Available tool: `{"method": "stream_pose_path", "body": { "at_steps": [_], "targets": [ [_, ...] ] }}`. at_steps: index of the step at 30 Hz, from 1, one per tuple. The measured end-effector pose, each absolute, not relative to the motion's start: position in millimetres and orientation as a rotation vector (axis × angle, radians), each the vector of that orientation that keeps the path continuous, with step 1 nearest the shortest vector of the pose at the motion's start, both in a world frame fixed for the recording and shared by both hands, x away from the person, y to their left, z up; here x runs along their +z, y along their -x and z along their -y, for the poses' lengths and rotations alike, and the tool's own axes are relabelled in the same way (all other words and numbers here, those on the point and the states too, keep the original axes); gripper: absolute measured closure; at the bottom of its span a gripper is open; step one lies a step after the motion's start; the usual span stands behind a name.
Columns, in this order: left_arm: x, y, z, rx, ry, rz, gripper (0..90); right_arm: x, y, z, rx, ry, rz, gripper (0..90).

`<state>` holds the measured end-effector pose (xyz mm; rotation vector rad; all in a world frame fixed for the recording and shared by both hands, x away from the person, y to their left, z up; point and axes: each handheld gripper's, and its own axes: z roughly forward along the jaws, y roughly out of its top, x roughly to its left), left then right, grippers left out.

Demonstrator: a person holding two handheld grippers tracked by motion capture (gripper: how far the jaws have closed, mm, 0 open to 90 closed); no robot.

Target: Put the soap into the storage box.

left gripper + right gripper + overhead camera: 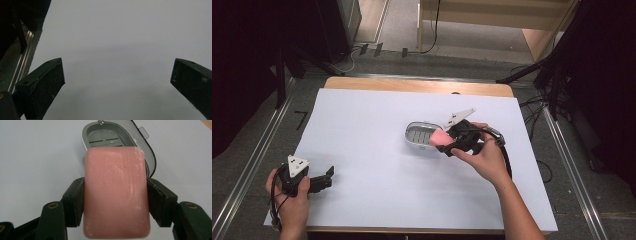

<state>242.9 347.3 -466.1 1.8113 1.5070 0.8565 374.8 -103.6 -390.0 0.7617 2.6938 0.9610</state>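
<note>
Gripping a pink bar of soap [116,192] by its two long sides, the right gripper [451,141] holds it just at the near rim of the soap dish [418,135], an oval white dish with a grey slatted insert. In the right gripper view the jaws press flat against the bar, and the far end of the bar overlaps the dish's rim, so the soap is over the dish's edge; whether it touches the dish I cannot tell. The right hand [484,155] wraps the gripper body on the side of the dish nearest the person. The dish sits on a white sheet [372,115] covering the table. Well away from the dish, towards the sheet's near left corner, the left gripper [117,82] rests in the left hand [289,200], its jaws spread wide over bare sheet with nothing between them.
</note>
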Motion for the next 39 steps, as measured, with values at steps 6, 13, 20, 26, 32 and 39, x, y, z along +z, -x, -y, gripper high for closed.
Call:
{"method": "stream_pose_path", "body": {
  "at_steps": [6, 13, 20, 26, 32, 39],
  "targets": [
    [-466.2, -242.9, -347.3, 0.857, -1.812, -1.507, 0.0, -389.6, -381.2, 96.4, 0.983, -0.682, -2.721, 38.7],
    [-466.2, -242.9, -347.4, 0.857, -1.811, -1.508, 0.0, -386.5, -388.5, 87.5, 0.999, -0.565, -2.747, 38.7],
    [-466.2, -242.9, -347.5, 0.856, -1.808, -1.507, 0.0, -384.3, -397.1, 80.6, 1.014, -0.5, -2.766, 38.8],
    [-466.3, -242.9, -347.4, 0.855, -1.806, -1.509, 0.0, -384.8, -403.7, 75.3, 1.014, -0.429, -2.772, 38.7],
    [-466.3, -243.0, -347.4, 0.855, -1.806, -1.509, 0.0, -383.7, -409.7, 73.9, 1.025, -0.415, -2.781, 38.7],
    [-466.3, -243.0, -347.4, 0.854, -1.805, -1.509, 0.0, -383.9, -415.7, 71.4, 1.025, -0.395, -2.789, 38.7]
  ]
}}
